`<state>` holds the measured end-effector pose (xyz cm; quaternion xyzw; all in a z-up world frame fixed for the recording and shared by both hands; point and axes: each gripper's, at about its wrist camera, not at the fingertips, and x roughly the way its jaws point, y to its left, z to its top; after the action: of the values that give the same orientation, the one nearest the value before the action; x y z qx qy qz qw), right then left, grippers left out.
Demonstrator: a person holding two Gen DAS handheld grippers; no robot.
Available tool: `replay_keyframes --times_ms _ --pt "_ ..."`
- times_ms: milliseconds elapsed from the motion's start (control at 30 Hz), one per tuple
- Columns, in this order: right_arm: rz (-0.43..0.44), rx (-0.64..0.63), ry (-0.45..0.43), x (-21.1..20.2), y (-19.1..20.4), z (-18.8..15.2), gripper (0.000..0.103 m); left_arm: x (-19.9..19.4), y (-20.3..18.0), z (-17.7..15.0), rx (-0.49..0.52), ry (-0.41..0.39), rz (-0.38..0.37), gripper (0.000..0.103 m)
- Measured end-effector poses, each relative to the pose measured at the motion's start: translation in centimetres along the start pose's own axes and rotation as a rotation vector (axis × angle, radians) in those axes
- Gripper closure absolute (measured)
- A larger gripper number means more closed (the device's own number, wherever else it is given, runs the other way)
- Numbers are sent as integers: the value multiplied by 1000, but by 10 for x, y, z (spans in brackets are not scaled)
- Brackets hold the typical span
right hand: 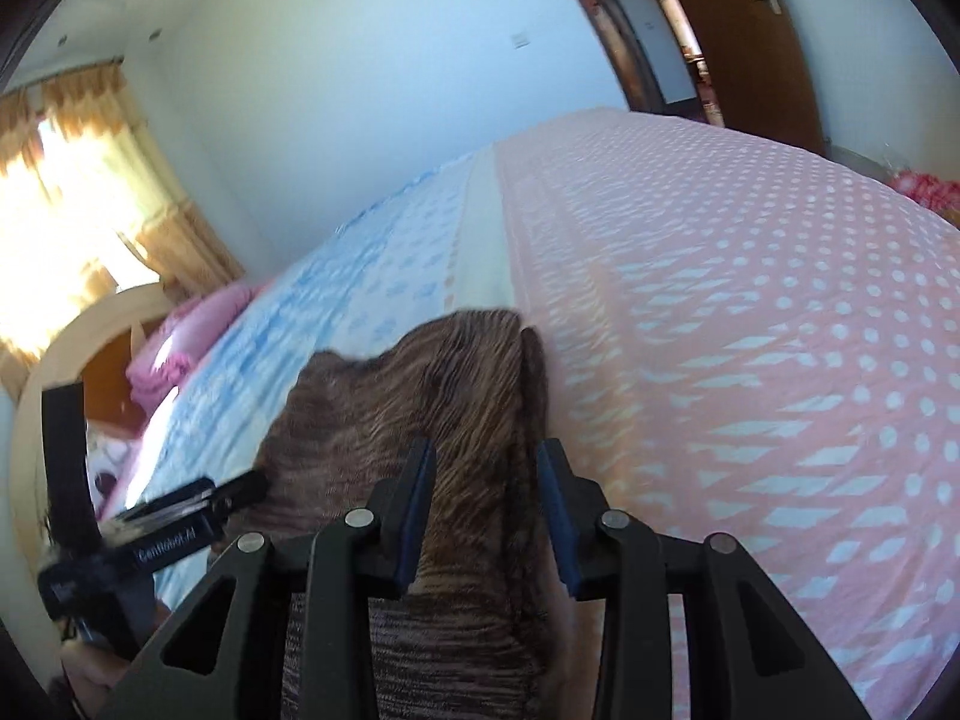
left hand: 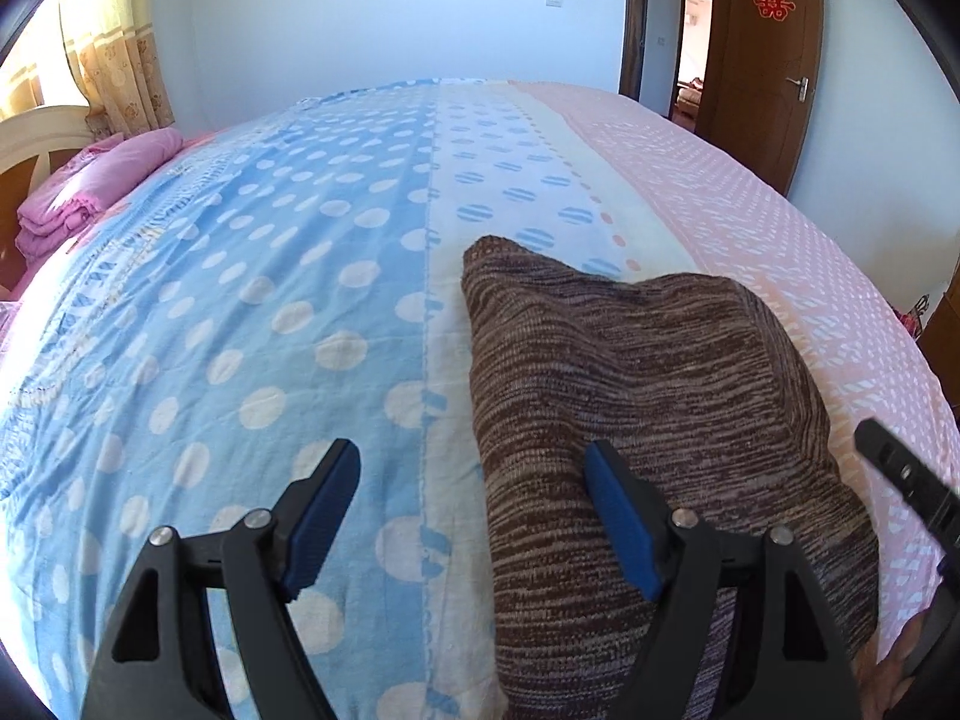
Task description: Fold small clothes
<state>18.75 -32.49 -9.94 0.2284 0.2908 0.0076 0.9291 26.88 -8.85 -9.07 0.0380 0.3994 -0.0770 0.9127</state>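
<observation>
A brown striped knit garment [left hand: 648, 396] lies folded on the bed, on the cream and pink part of the sheet. My left gripper [left hand: 474, 480] is open above its left edge; the right finger [left hand: 618, 516] is over the knit, the left finger [left hand: 327, 510] over the blue dotted sheet. In the right wrist view the same garment [right hand: 420, 384] lies under my right gripper [right hand: 486, 468], whose jaws are open a hand's width with the cloth's right edge between them, not clamped. The view is motion-blurred.
The bed sheet [left hand: 252, 276] is blue with white dots, pink [right hand: 750, 360] on the right. Folded pink bedding [left hand: 90, 192] lies by the headboard at the left. A brown door [left hand: 762, 60] stands open at the back right. The other gripper [right hand: 138, 540] shows at the lower left.
</observation>
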Motion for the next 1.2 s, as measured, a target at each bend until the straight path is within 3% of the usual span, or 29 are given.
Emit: replay_keyframes --times_ms 167,200,267,300,333,400,567,667,900,1200 --pt "21 82 0 -1 -14 5 66 -11 -4 6 18 -38 -26 20" --pt "26 87 -3 -2 -14 6 61 -15 -3 9 7 -57 -59 17" --pt "26 103 -22 -7 -16 8 43 -20 1 15 -36 -92 -130 0" --pt "17 113 -34 -10 -18 9 34 -19 5 18 -66 -103 -160 0" --pt "9 125 -41 -11 -21 10 33 -16 8 21 -99 -104 -184 0" --pt "8 147 -41 -12 -26 12 33 -2 12 25 -147 -60 -216 0" --pt "52 195 0 -4 -35 13 33 52 19 11 -248 142 -264 0" --pt "65 178 18 1 -32 13 33 54 15 -1 -224 92 -272 0" --pt "65 96 66 15 -16 11 33 55 10 -3 -193 84 -262 0" --pt "62 28 258 76 5 28 32 54 7 -5 -171 82 -235 0"
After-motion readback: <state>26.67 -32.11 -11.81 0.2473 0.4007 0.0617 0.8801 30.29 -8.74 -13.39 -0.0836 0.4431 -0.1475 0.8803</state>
